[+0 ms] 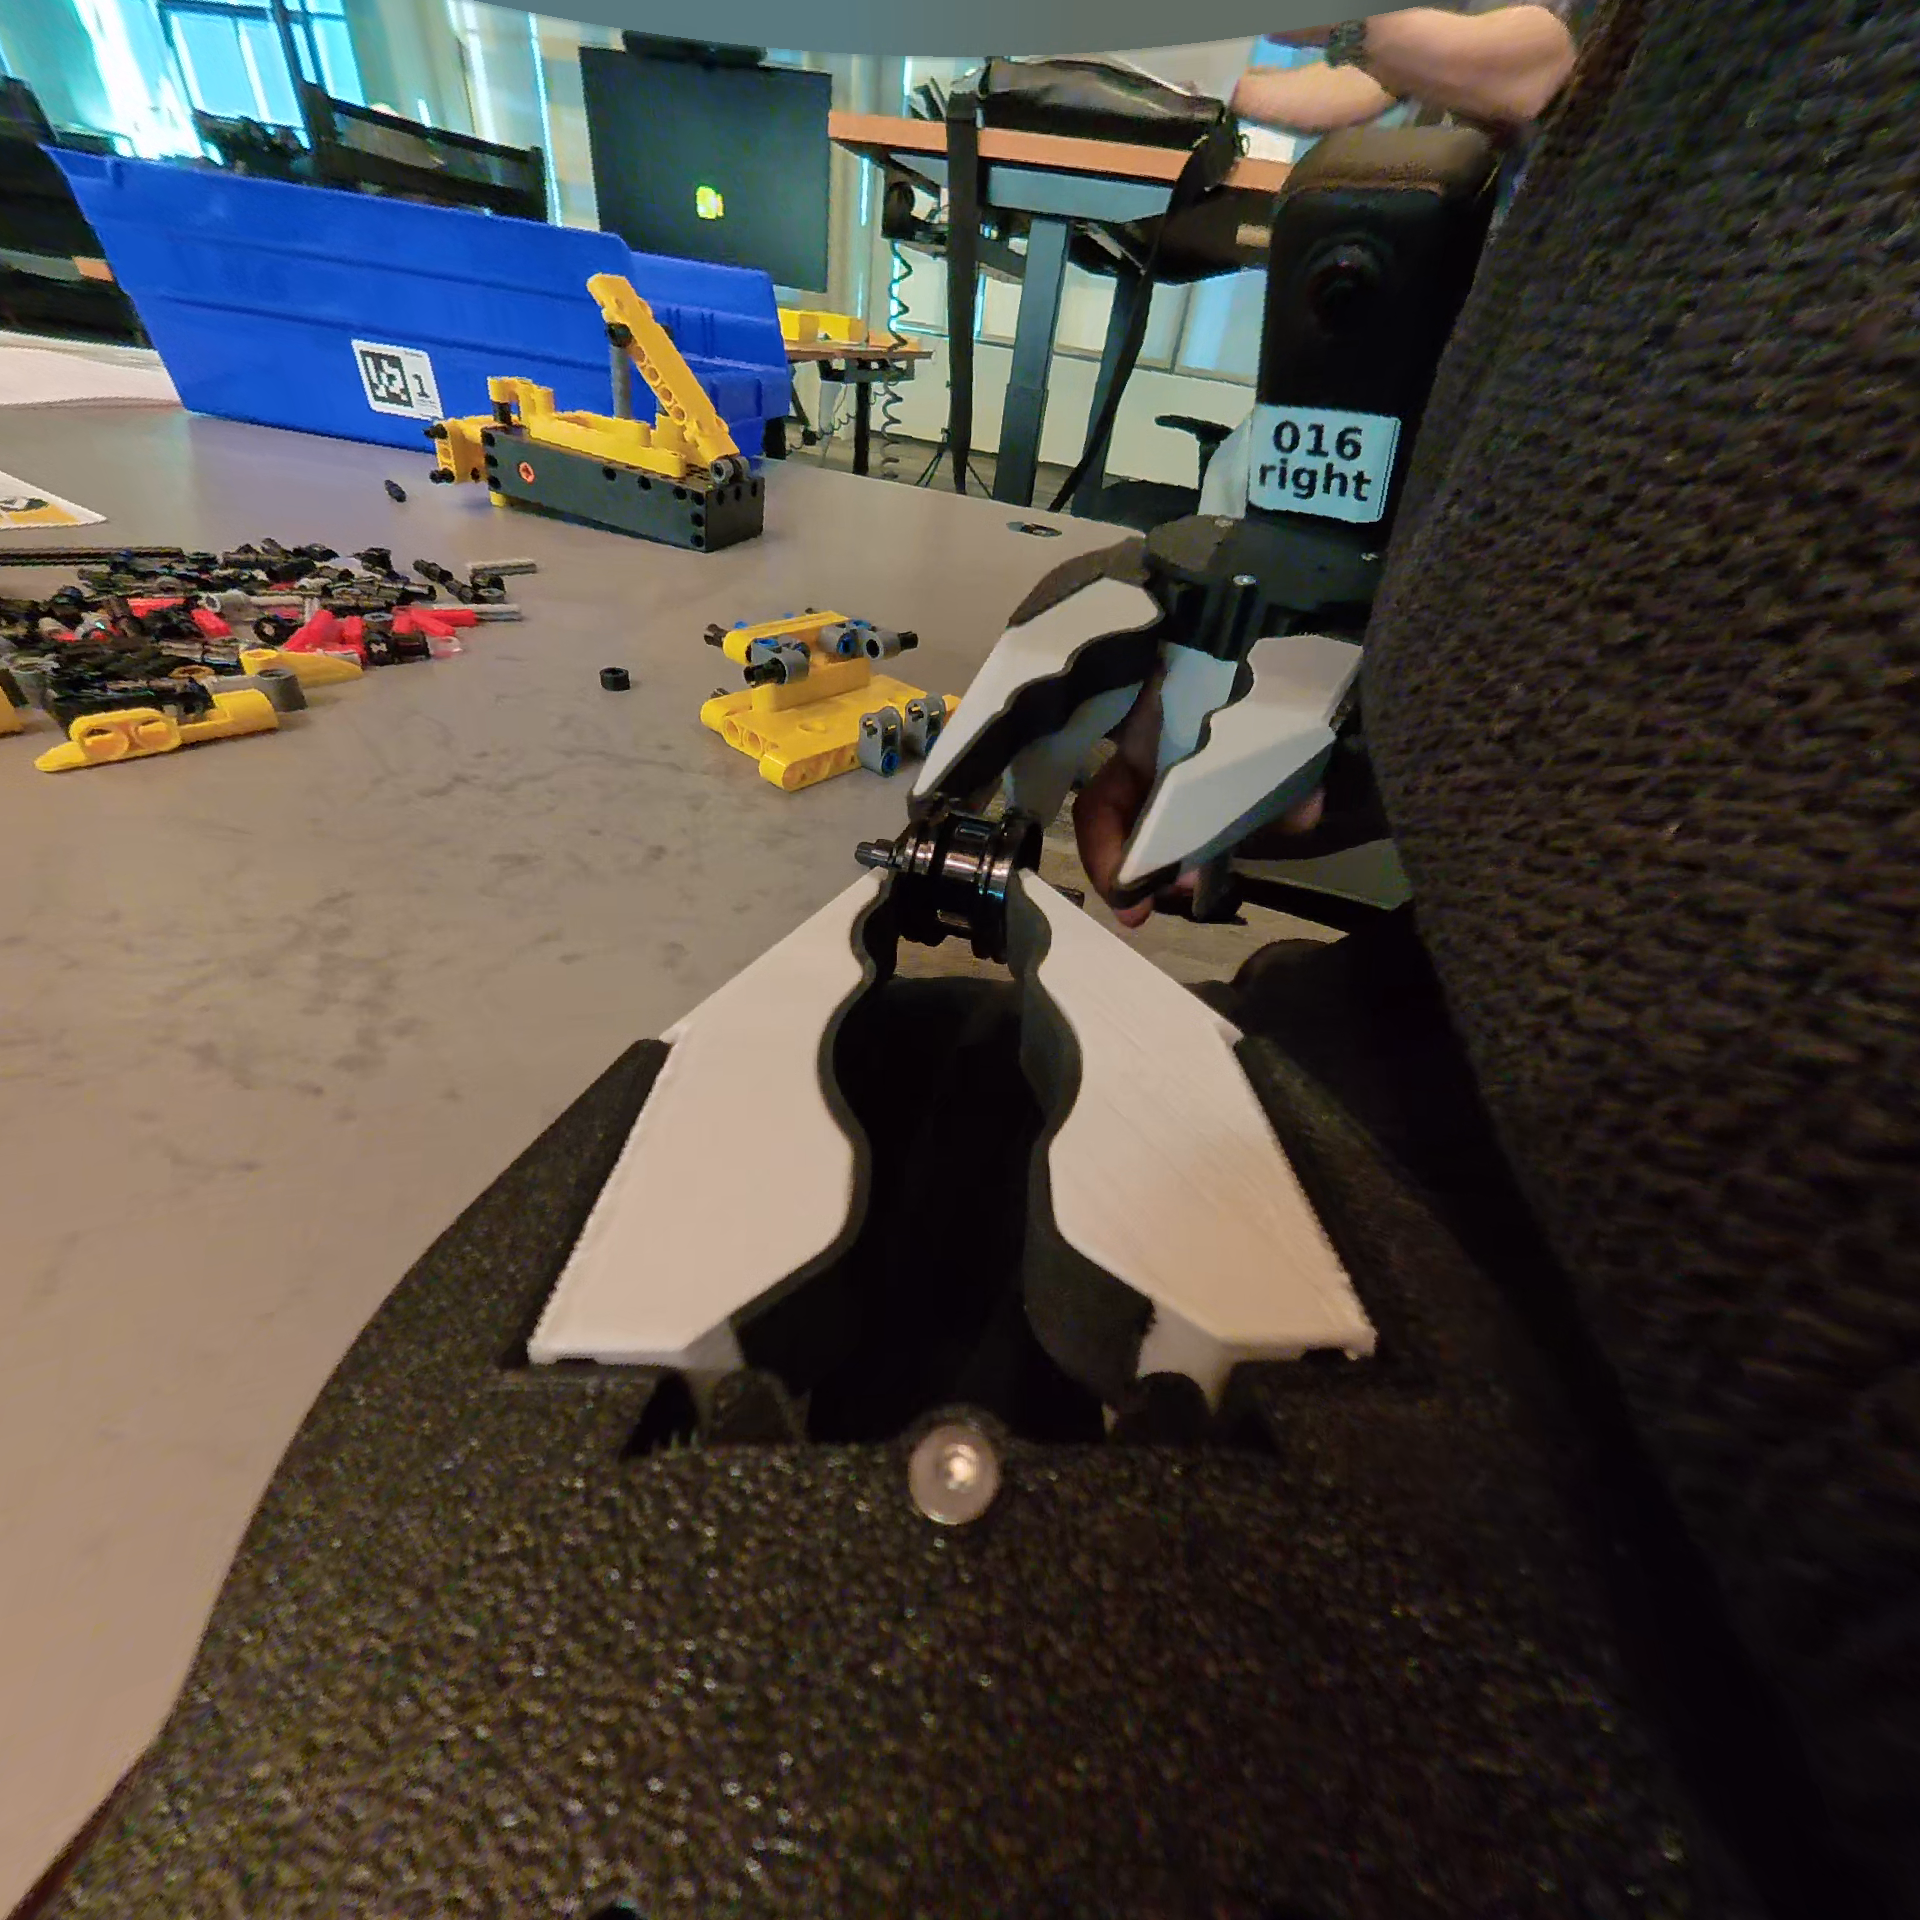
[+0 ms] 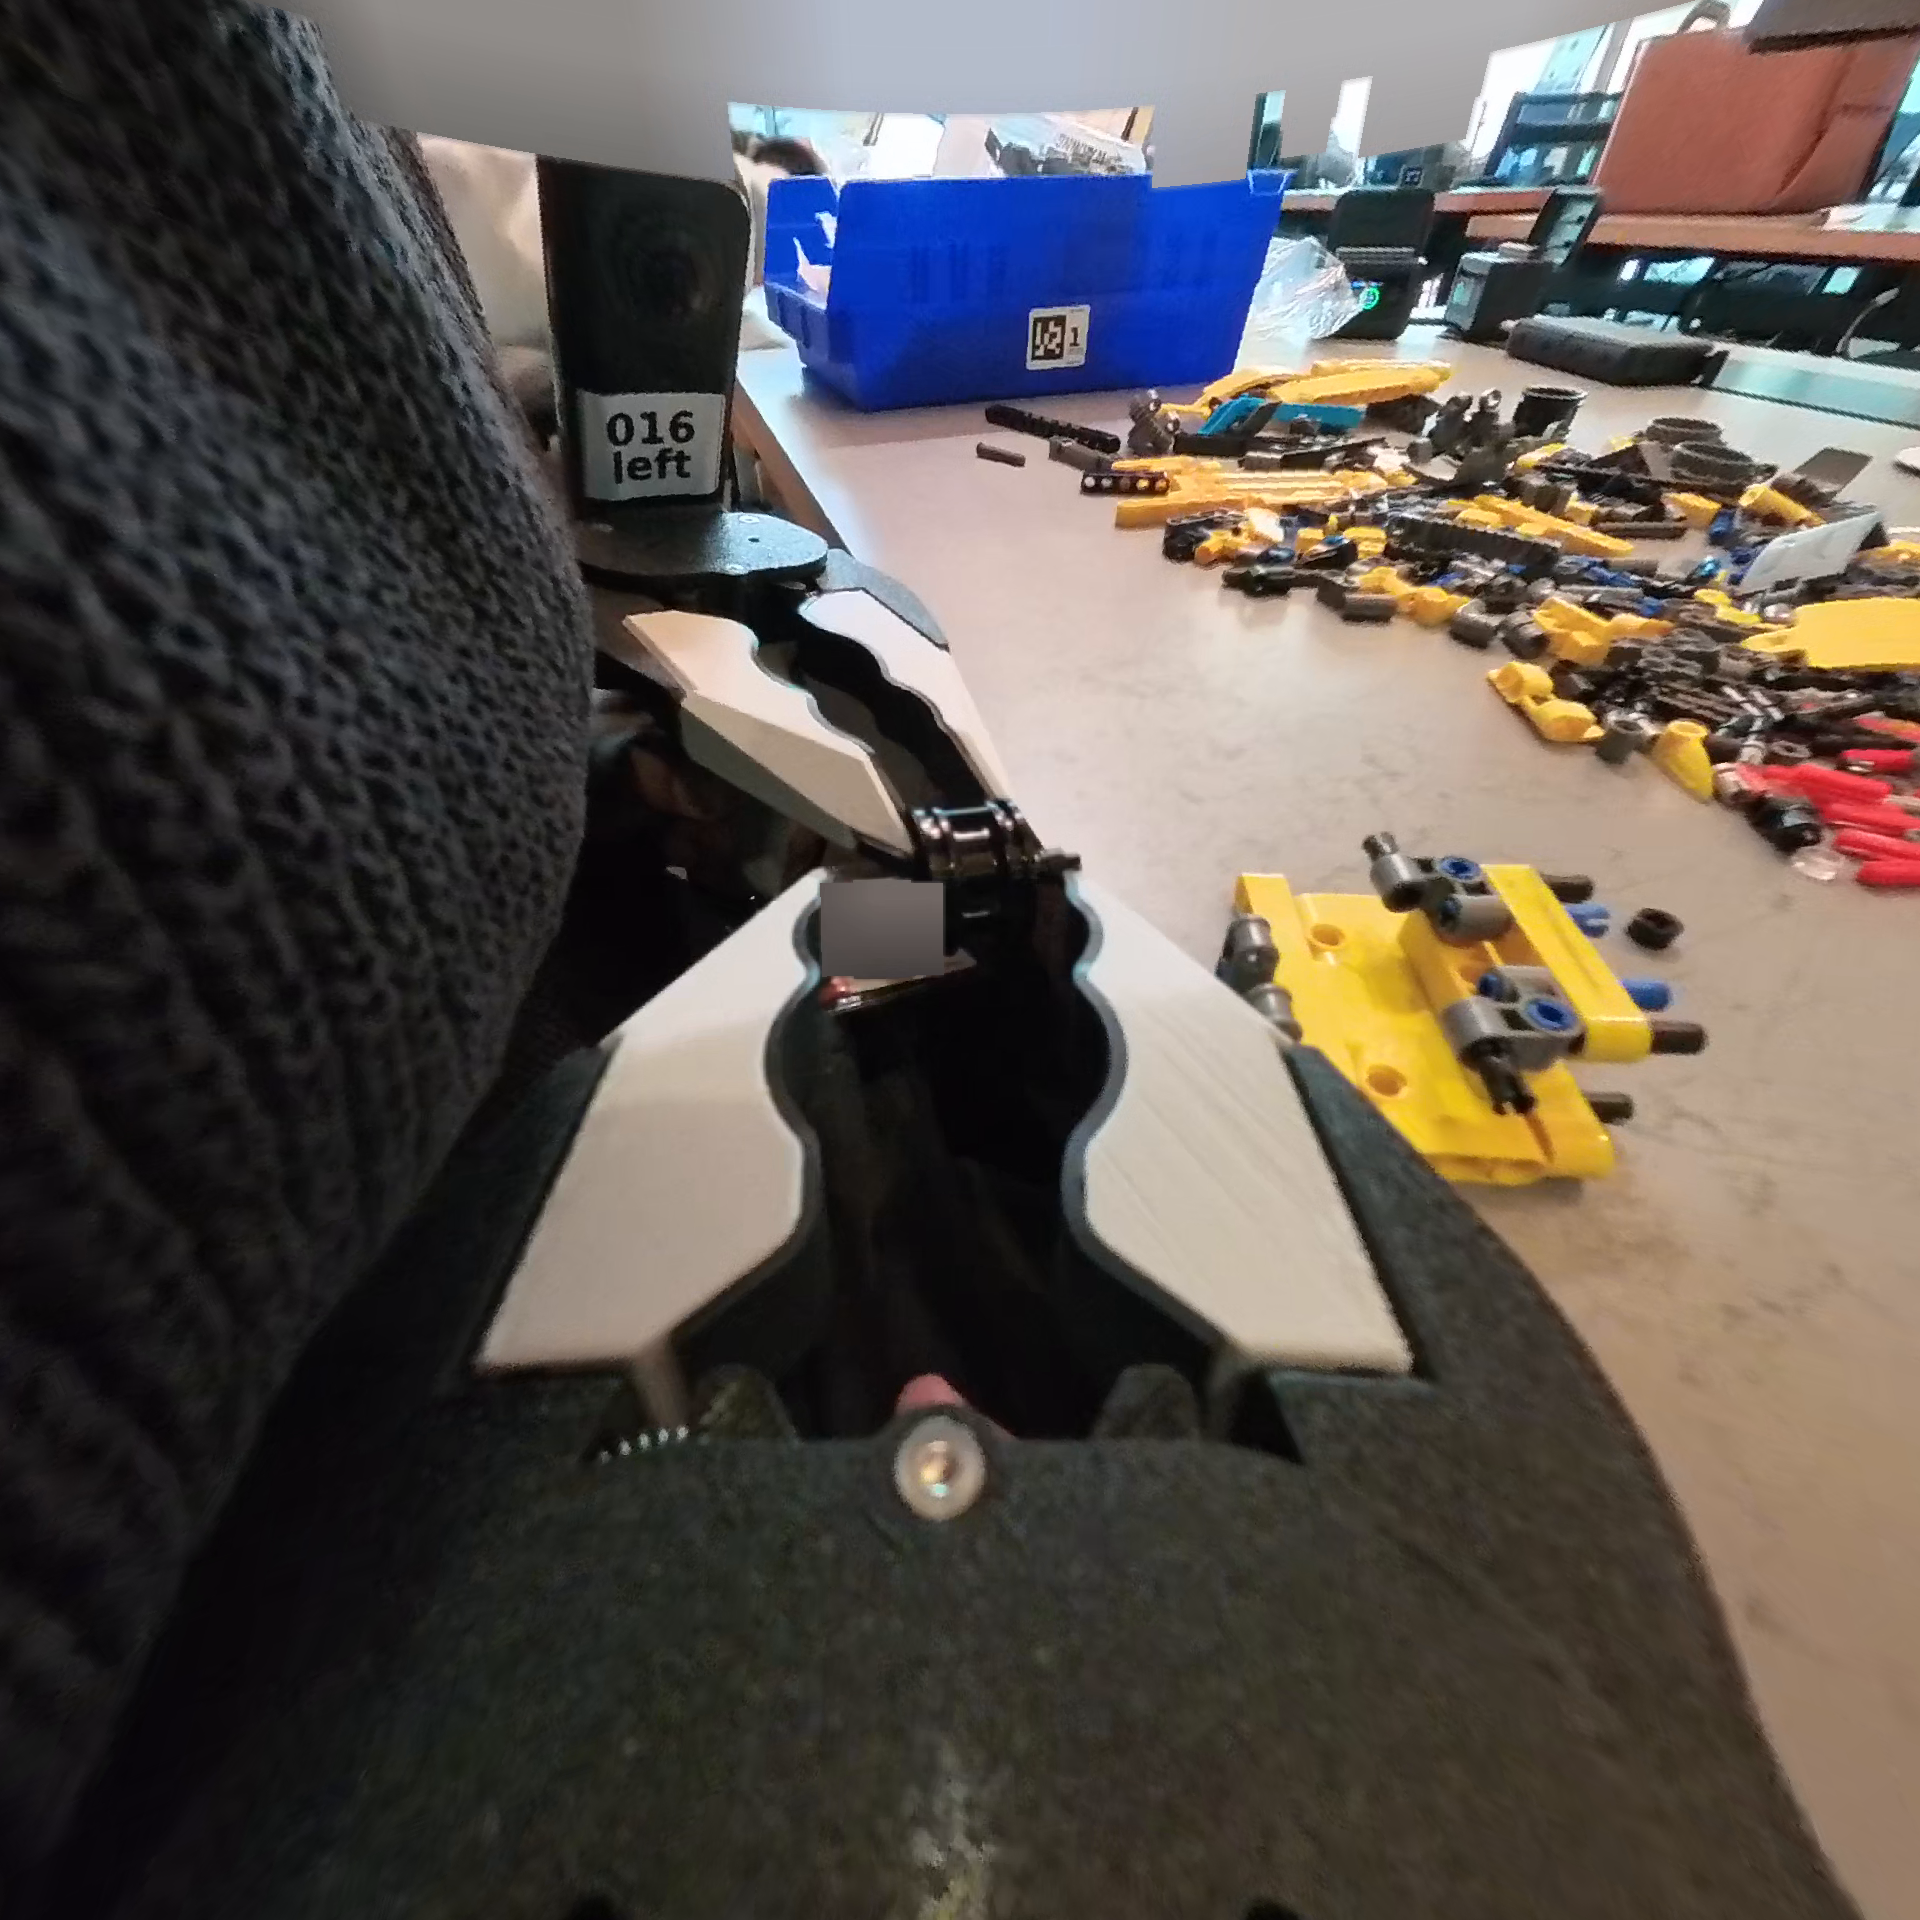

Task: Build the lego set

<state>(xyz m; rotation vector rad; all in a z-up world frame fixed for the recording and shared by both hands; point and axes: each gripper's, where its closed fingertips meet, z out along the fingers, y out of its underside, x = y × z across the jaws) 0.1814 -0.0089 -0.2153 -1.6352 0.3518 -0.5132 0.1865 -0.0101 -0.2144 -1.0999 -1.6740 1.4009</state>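
My left gripper [image 1: 954, 883] is shut on a small black wheel hub [image 1: 961, 868] with a pin through it, held above the near edge of the grey table [image 1: 364, 987]. My right gripper [image 1: 1029, 842] comes in from the upper right, jaws apart, with one fingertip [image 1: 928, 792] touching the hub's top. In the right wrist view my right gripper [image 2: 945, 894] is open, with the hub [image 2: 971, 831] just past its tips, pinched by the left gripper [image 2: 966, 816]. A yellow block assembly with grey and blue connectors [image 1: 821, 696] [image 2: 1434, 1029] lies on the table close by.
A larger yellow and black assembly [image 1: 613, 457] stands farther back before a blue bin [image 1: 312, 301] [image 2: 997, 281]. A pile of loose black, yellow and red parts [image 1: 208, 634] [image 2: 1558, 582] covers one side. A small black ring [image 1: 617, 680] lies alone. A dark knit sleeve [image 1: 1662, 727] fills one side. The grippers are tip to tip, or close to it.
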